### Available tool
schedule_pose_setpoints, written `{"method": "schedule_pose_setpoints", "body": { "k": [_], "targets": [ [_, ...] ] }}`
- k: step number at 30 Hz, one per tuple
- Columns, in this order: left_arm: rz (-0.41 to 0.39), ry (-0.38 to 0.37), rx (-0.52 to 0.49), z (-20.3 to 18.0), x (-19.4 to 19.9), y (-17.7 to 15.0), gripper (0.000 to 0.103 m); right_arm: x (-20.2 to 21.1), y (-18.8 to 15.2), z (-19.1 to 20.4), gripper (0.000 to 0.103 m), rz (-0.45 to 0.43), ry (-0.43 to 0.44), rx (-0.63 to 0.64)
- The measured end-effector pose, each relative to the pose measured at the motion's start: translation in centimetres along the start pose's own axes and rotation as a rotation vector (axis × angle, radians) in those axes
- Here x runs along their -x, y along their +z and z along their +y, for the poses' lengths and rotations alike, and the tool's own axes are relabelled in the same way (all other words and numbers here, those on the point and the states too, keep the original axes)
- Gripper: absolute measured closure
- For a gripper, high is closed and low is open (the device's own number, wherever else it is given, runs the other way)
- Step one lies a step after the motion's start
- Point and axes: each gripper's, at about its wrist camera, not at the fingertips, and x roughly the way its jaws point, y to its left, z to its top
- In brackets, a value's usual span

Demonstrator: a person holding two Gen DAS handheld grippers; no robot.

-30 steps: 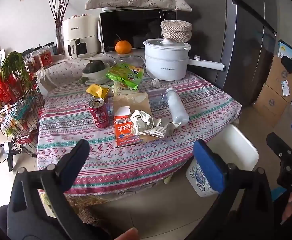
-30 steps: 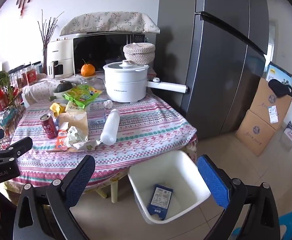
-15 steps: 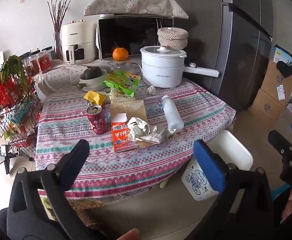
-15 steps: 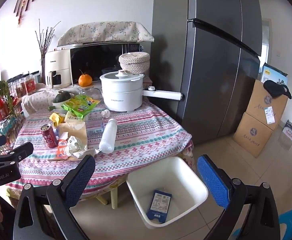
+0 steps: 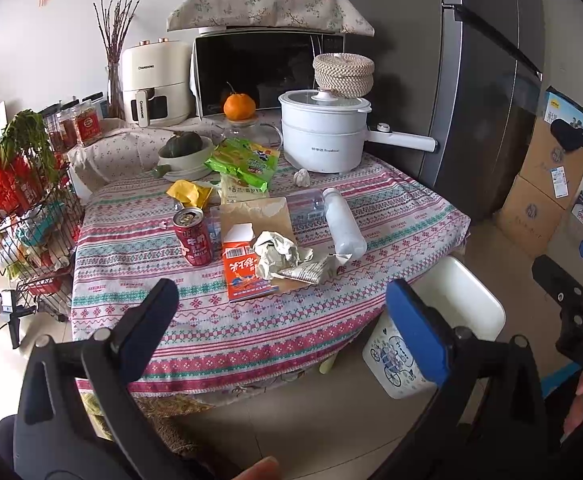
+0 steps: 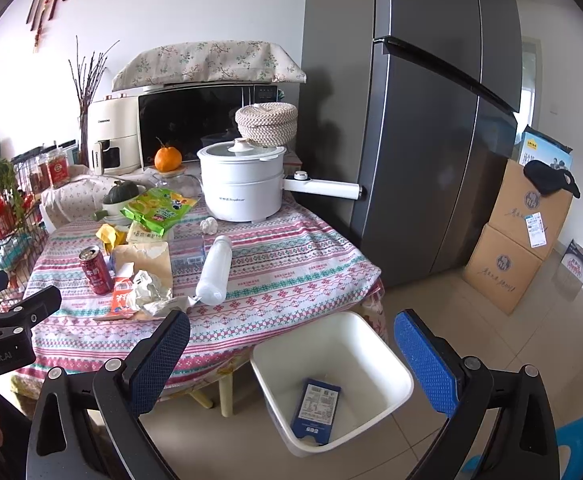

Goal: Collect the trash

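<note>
Trash waits on table, both grippers empty

Litter sits in a cluster near the front of the table [image 5: 331, 332]: a red can [image 5: 194, 236] standing upright, an orange carton [image 5: 245, 276] lying flat on a brown envelope [image 5: 251, 212], crumpled paper [image 5: 279, 250] overlapping the carton, and a white bottle [image 5: 343, 228] on its side just to the right. A yellow wrapper [image 5: 189, 194] and green snack bag [image 5: 243, 160] lie further back. The bin [image 6: 375, 348] stands on the floor beside the table's right corner, with a blue packet [image 6: 316, 408] already inside.

The left gripper [image 5: 281, 320] hangs short of the table edge, jaws wide and holding nothing. The right gripper [image 6: 291, 354] hovers above the bin, jaws also wide and empty.

Risks from here, as I judge them:
- The can looks opened; a sideways nudge could tip it and spill onto the cloth.
- The bottle is round and lying down, so a glancing touch may roll it off the edge.
- Crumpled paper gives little to pinch and may slip out before reaching the bin.
- Grabbing the carton could drag the paper or envelope along.
- The pot [image 5: 323, 136] handle juts out over the far right side, and a careless swing could catch it.
</note>
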Motion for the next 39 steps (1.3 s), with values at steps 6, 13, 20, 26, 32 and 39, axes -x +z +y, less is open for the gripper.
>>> {"method": "schedule_pose_setpoints", "body": {
  "k": [6,13,20,26,32,39],
  "targets": [
    [0.003,0.003,-0.004,-0.14,-0.05,-0.27,0.000,0.04,-0.16,0.12,0.000,-0.001,0.008,-0.007],
    [0.004,0.015,-0.007,-0.19,-0.16,-0.34,0.000,0.08,-0.21,0.10,0.000,-0.002,0.018,-0.013],
    [0.006,0.024,-0.004,-0.11,-0.26,-0.17,0.000,0.13,-0.22,0.16,0.000,-0.002,0.024,-0.014],
    [0.003,0.029,-0.002,-0.06,-0.17,-0.20,0.000,-0.01,-0.20,0.16,0.000,0.002,0.027,-0.013],
    [0.003,0.028,-0.002,-0.04,-0.15,-0.24,0.000,0.02,-0.19,0.23,0.000,0.000,0.027,-0.012],
    [0.003,0.030,-0.003,0.05,-0.10,-0.27,0.000,0.03,-0.19,0.22,0.000,0.001,0.026,-0.014]
  ]
}}
